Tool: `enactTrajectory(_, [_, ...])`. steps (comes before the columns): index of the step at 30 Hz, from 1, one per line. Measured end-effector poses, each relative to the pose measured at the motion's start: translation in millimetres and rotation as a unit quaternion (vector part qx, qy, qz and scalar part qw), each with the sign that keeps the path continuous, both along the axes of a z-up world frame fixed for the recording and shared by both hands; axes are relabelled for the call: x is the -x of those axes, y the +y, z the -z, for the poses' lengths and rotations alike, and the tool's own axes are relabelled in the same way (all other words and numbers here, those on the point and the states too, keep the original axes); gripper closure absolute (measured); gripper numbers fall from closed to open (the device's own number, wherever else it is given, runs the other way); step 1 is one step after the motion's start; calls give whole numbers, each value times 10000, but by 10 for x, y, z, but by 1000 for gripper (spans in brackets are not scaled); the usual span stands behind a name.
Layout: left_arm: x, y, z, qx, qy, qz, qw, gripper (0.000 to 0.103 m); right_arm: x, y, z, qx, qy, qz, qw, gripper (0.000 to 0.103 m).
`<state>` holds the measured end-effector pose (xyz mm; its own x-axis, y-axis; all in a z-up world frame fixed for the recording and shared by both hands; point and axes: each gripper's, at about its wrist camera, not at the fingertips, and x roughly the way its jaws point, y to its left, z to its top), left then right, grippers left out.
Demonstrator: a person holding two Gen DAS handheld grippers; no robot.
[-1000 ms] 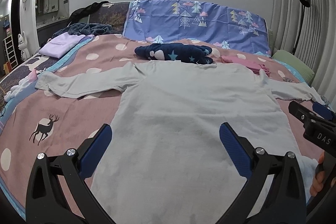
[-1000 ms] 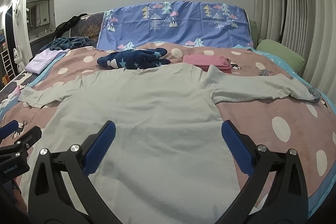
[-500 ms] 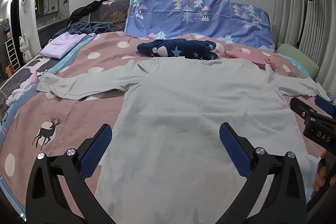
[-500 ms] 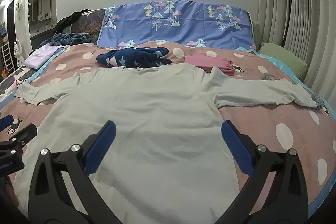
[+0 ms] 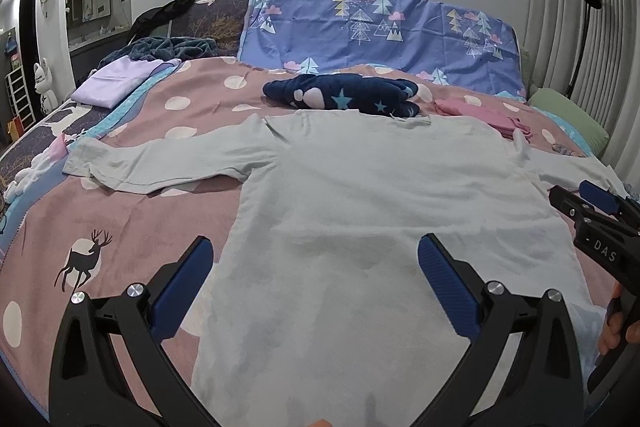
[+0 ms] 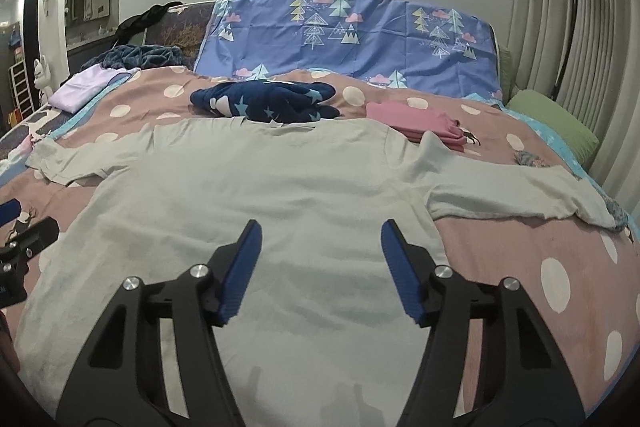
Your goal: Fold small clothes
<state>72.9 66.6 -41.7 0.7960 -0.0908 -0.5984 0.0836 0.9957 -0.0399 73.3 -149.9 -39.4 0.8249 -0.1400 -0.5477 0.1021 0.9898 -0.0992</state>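
Around the pale shirt [image 6: 256,195] we found open bedspread [image 6: 516,259] on both sides; beyond its collar, a navy star bundle [image 6: 272,99] and pink folded stack [image 6: 412,119] blocked the way.

Pale grey shirt [image 5: 360,211] on pink, white-dotted bedspread [image 5: 160,219]; navy star-patterned garment [image 5: 340,97].

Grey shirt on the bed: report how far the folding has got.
Done: the grey shirt lies spread flat on the bed, sleeves out; a pink folded garment and a navy star-print one sit beyond its collar. In hand: the left gripper is open over the hem, and the right gripper is closing with nothing pinched. Left: every fold of the shirt.
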Motion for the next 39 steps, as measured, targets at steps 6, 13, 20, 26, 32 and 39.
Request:
enactTrajectory(6, [-112,60,43,-34,31,22,10000,1,-122,39,52,90,74,-51,9999,40])
enactTrajectory(13, [-266,215,132,-33,277,-49,9996,19,-294,60,64,-9,187,-140,9997,40])
enactTrajectory(20, [-570,928,277,782,579,-413,9944,40,-518,-17,156,-178,577,-132,9981,39])
enactTrajectory(26, [-1048,2339,502,1872,692,-1849,9623,42,-648,-50,255,21,685,-64,9976,31])
enactTrajectory(32, [-1571,3302,875,2793,972,-2835,9122,42,-821,-71,298,78,799,9,9968,29])
enactTrajectory(39, [-1951,3653,944,2897,874,-3585,8831,100,-961,-80,360,226,898,67,9957,27])
